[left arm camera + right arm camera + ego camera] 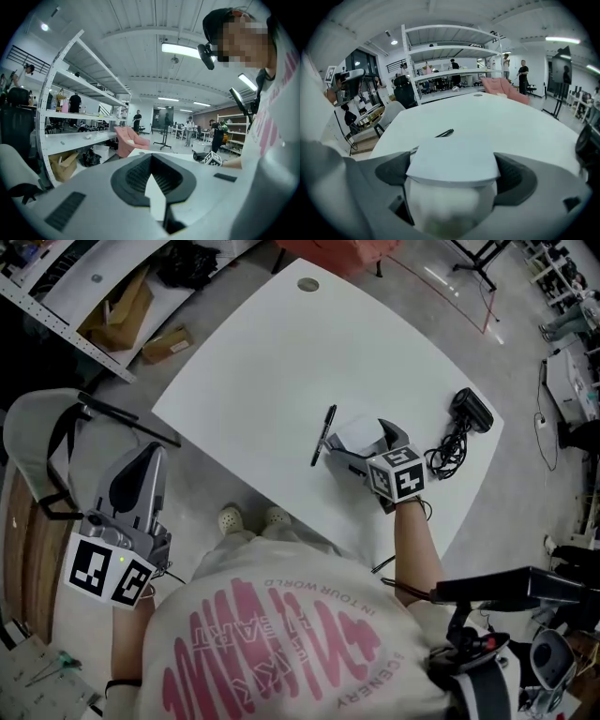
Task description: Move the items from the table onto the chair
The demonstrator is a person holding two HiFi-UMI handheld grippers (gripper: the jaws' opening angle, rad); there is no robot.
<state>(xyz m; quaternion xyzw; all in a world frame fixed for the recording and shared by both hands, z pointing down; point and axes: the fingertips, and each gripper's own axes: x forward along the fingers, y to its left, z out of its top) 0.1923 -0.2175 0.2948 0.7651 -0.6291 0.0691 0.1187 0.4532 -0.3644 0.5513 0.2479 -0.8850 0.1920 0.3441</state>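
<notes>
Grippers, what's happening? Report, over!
Right gripper open, astride white pad on table. Left gripper shut, empty, by chair. Pen and corded gadget beside pad, not blocking.

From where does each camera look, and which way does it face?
Head view: on the person's head, facing steeply down at the table; shirt, left gripper, right gripper show.
Left gripper view: on that gripper, facing across the room at shelves; its shut jaws, the shirt show.
Right gripper view: on that gripper, facing along the table; open jaws flank a white box.
Shared: head and right gripper views both show the pen.
</notes>
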